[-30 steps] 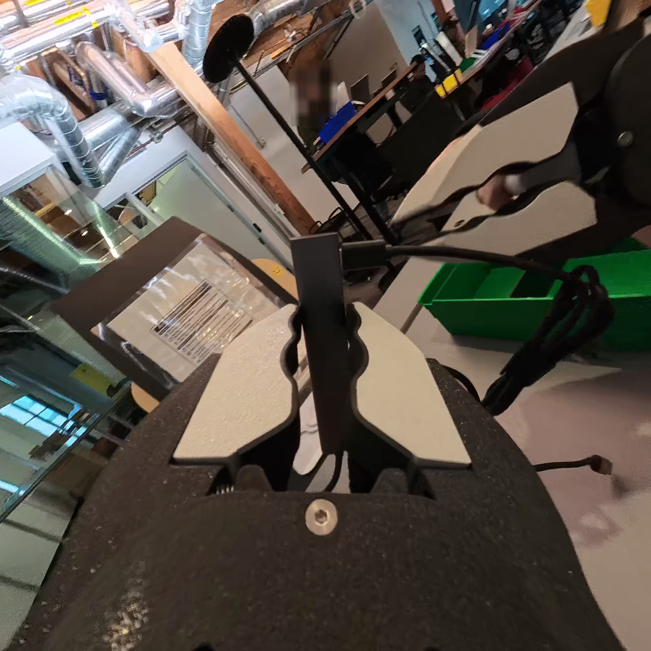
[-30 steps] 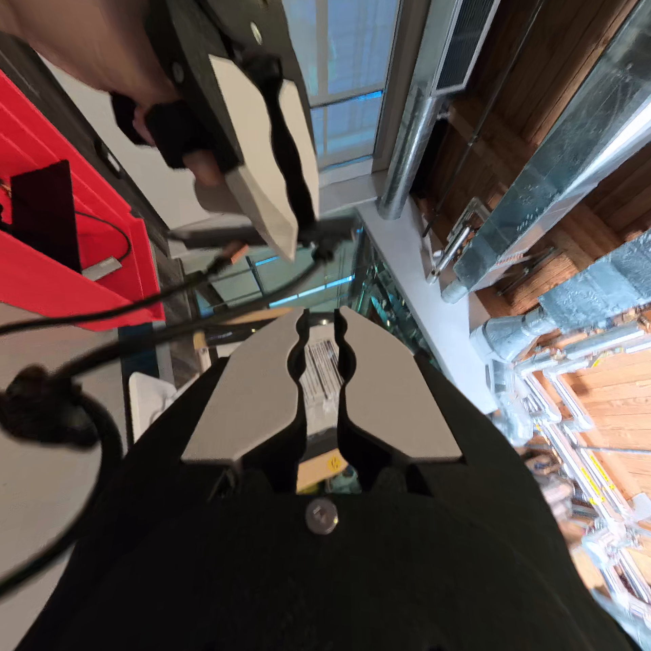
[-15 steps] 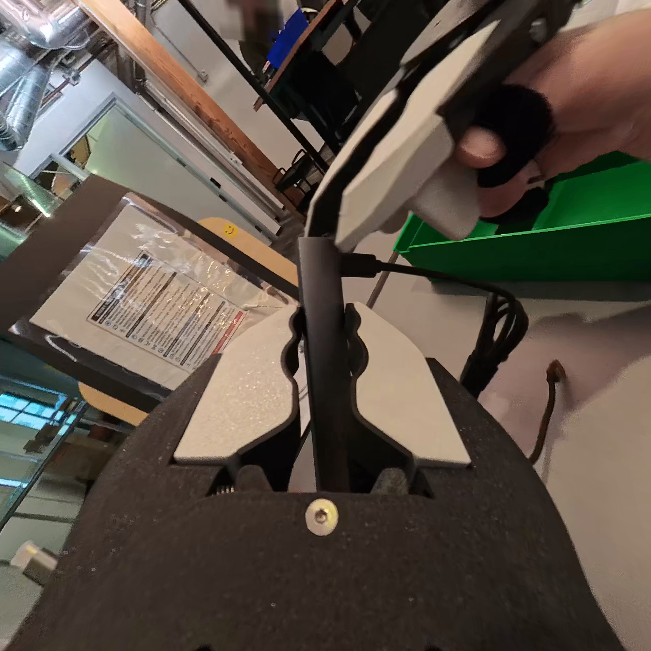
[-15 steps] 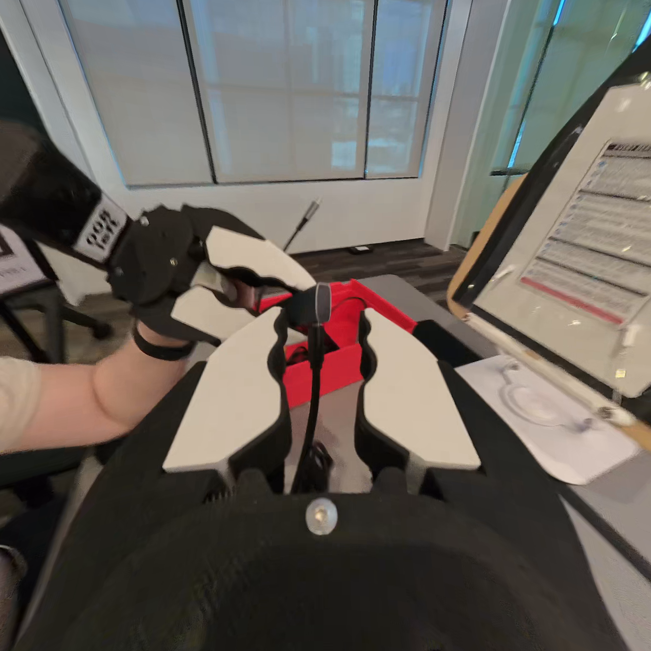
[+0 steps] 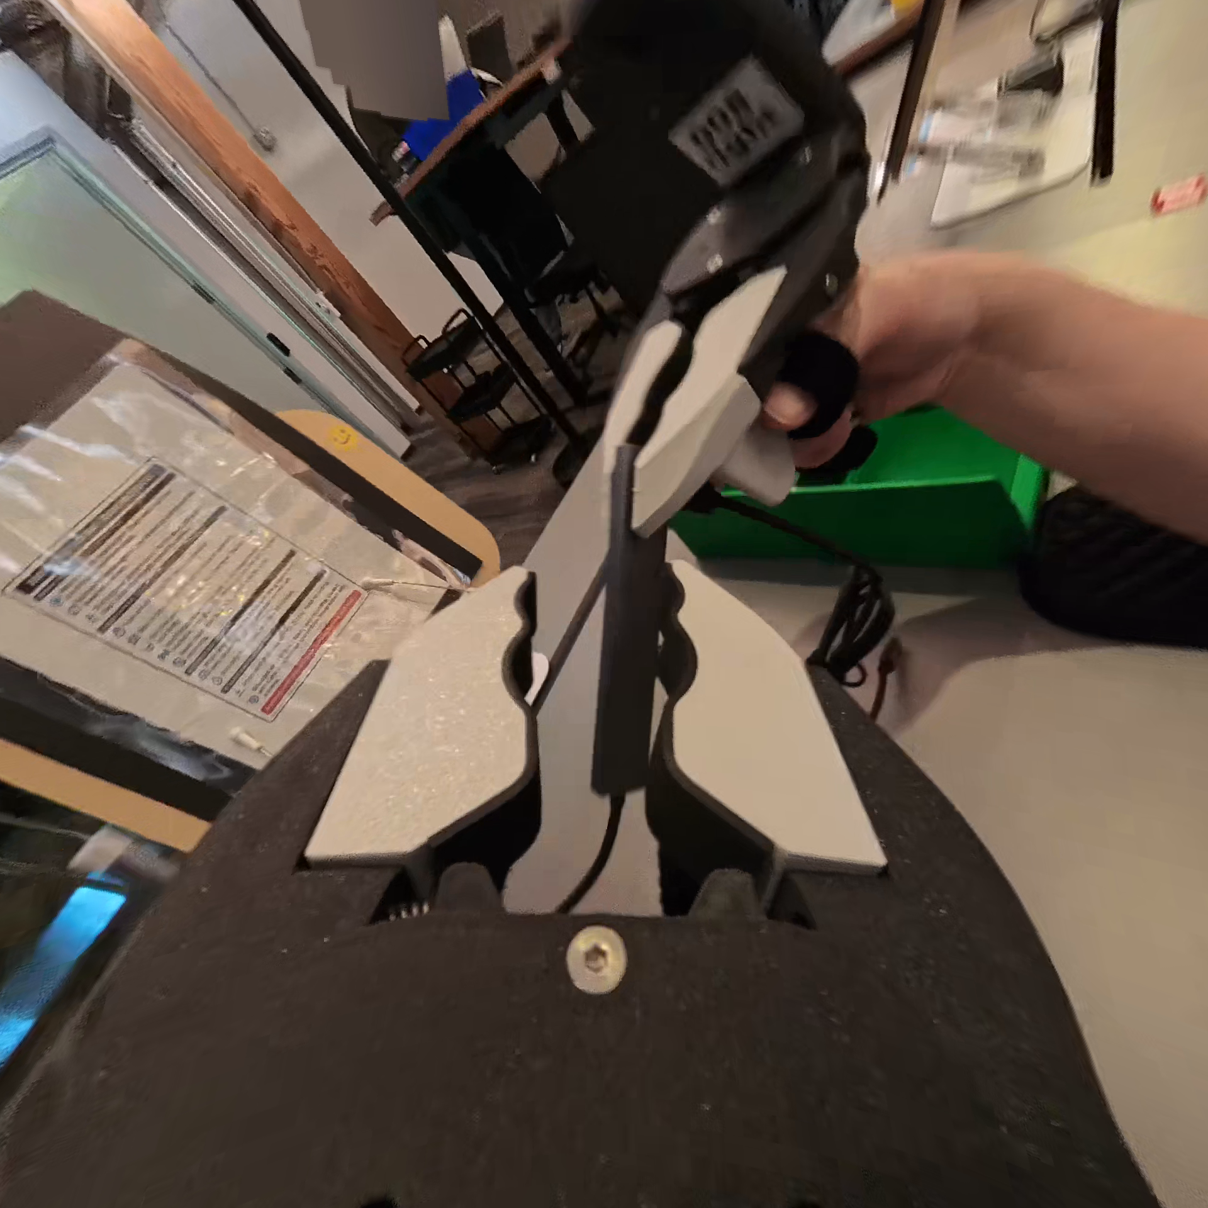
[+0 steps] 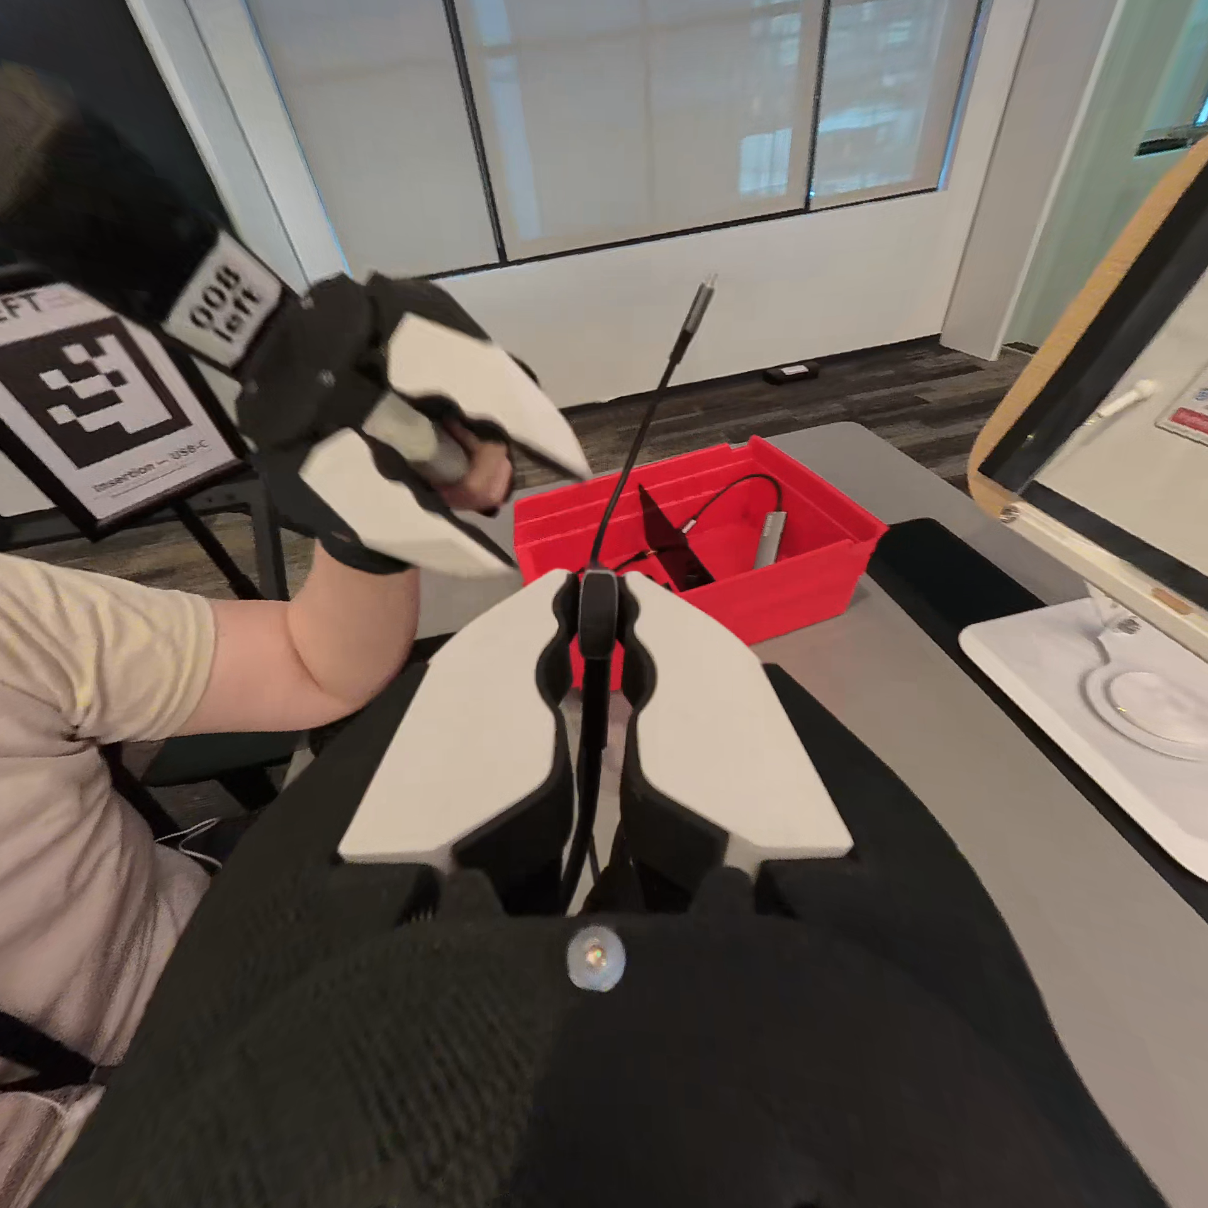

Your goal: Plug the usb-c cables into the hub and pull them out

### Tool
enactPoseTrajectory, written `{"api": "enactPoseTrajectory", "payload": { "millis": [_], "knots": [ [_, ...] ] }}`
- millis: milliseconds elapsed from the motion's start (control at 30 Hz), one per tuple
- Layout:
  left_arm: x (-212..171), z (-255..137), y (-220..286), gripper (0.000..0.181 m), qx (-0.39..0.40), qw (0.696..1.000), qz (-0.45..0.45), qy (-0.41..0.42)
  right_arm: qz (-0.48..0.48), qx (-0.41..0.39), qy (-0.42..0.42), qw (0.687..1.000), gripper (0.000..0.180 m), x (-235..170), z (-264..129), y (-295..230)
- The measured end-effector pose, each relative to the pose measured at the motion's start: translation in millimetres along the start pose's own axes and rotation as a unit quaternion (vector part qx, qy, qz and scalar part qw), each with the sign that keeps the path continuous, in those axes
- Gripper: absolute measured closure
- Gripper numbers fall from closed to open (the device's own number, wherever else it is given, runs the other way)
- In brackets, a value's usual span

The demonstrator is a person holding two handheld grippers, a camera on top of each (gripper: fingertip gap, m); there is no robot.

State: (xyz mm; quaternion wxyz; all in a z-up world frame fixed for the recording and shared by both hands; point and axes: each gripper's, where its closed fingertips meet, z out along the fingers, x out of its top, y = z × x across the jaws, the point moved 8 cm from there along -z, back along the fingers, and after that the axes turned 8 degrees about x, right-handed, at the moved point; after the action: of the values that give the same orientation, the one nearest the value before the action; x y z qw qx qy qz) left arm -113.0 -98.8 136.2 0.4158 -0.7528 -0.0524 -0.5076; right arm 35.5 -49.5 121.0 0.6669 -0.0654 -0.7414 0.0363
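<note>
Your right gripper [image 6: 596, 611] is clamped on the slim dark hub [image 6: 597, 621], standing it on end so its stiff short lead [image 6: 644, 444] pokes up. Your left gripper [image 5: 598, 660] has spread apart around it. A black cable [image 5: 810, 542], plugged into the hub, trails onto the smooth grey table [image 5: 1013, 752].

Office-style lab or workshop room

Ahead of the right tongs, a grey table [image 6: 915, 686] carries a red parts bin [image 6: 784, 608] below tall windows [image 6: 621, 117]; beyond the left tongs stand a green bin [image 5: 915, 516], workbenches [image 5: 484, 111] and a timber beam [image 5: 248, 189].
</note>
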Motion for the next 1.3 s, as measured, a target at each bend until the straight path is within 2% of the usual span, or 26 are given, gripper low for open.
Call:
{"api": "enactPoseTrajectory", "payload": {
  "millis": [33,133,267,500,600,700,800,900,1000,1133,1300],
  "knots": [
    [2.5,-10.1,-7.5,0.145,0.003,1.000,-0.021,0.012,0.005,-0.005,0.003,1.000,0.169,-0.2,-2.7,2.7],
    [7.6,-38.8,-27.1,0.145,0.036,0.997,-0.057,0.043,0.018,-0.017,0.015,1.000,0.169,-0.6,-10.2,10.3],
    [11.8,-61.5,-38.4,0.147,0.073,0.994,-0.063,0.056,0.011,-0.037,0.027,0.999,0.169,1.9,-19.1,13.8],
    [10.1,-80.8,-45.9,0.148,0.071,0.991,-0.086,0.069,-0.030,-0.074,0.107,0.991,0.169,20.9,-35.8,-1.5],
    [9.5,-88.9,-49.9,0.148,0.064,0.991,-0.091,0.079,-0.062,-0.119,0.121,0.984,0.169,47.2,-49.2,-2.7],
    [10.0,-96.2,-51.4,0.151,0.044,0.989,-0.101,0.099,-0.109,-0.135,0.113,0.978,0.169,92.3,-69.5,-0.1],
    [6.9,-99.5,-51.1,0.152,0.026,0.991,-0.096,0.089,-0.156,-0.126,0.080,0.976,0.169,132.0,-100.2,3.2],
    [5.5,-101.4,-53.1,0.152,0.026,0.991,-0.096,0.089,-0.177,-0.111,0.077,0.975,0.169,147.3,-142.9,14.6],
    [6.1,-102.8,-53.0,0.152,0.012,0.990,-0.103,0.099,-0.131,-0.132,0.115,0.976,0.169,141.9,-194.7,33.3],
    [4.5,-98.9,-52.9,0.152,0.006,0.990,-0.102,0.093,-0.100,-0.192,0.154,0.964,0.169,110.8,-254.3,47.8],
    [1.4,-85.2,-49.9,0.152,-0.005,0.993,-0.097,0.068,-0.027,-0.219,0.133,0.966,0.169,47.7,-284.8,68.0]
  ]
}}
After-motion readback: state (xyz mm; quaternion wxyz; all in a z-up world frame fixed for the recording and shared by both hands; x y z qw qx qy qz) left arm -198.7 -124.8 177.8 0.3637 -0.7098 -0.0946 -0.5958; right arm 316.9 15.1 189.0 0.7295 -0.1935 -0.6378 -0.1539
